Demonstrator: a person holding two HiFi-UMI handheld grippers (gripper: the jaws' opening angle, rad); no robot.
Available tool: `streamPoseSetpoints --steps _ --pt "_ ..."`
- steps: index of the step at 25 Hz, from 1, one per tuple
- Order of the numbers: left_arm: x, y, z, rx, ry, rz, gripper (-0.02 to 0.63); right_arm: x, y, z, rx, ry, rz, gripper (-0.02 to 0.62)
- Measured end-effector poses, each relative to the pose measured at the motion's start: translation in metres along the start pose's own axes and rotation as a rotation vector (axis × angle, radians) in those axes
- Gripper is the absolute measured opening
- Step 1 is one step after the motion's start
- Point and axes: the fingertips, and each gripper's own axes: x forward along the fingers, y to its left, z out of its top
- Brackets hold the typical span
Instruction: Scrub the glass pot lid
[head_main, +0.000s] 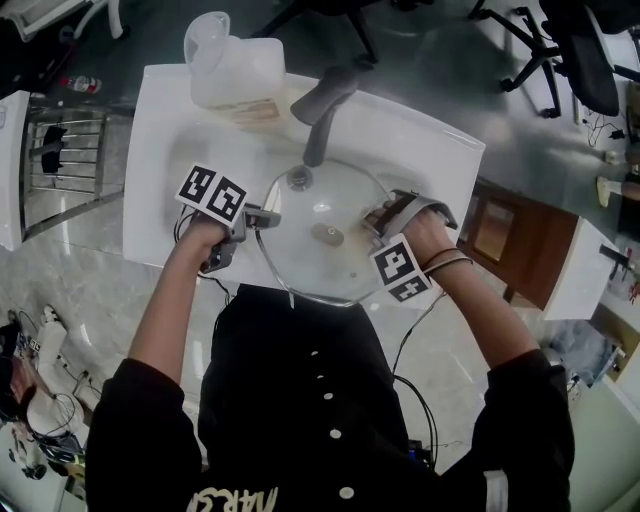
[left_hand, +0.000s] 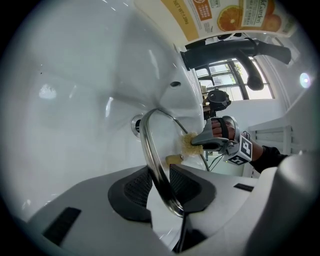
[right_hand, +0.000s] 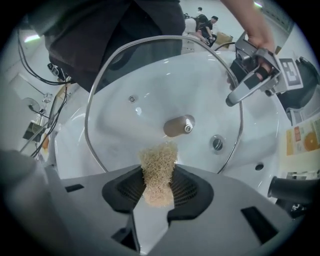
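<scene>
The left gripper (head_main: 262, 217) is clamping the rim of the glass pot lid (head_main: 318, 262) over the sink (head_main: 430, 150); the right gripper (head_main: 377, 222) is pinching a fibrous scrubber (right_hand: 158, 167) against the glass.

One sink (head_main: 420, 140) holds one glass pot lid (head_main: 310, 262), and the lid bears one knob (right_hand: 177, 126). Two tongs are over the sink: the left tongs (head_main: 265, 217) at its left side and the right tongs (head_main: 378, 215) at its right. There is one scrub pad (right_hand: 158, 170). One faucet (head_main: 325, 105) stands at the sink's far rim, with one translucent jug (head_main: 230, 65) on its far left corner. One drain (right_hand: 217, 143) sits in the sink's bottom. Two wheeled chair bases (head_main: 525, 45) show beyond the sink.
</scene>
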Motion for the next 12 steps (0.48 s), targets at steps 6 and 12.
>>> streamPoseSetpoints --steps 6,12 --pt "-0.001 0.001 0.000 -0.016 -0.023 -0.005 0.126 -0.007 0.021 -0.002 -0.035 0.034 0.077 0.149" --pt "-0.003 0.001 0.001 -0.044 -0.039 -0.018 0.123 -0.017 0.042 -0.005 -0.072 0.054 0.170 0.150"
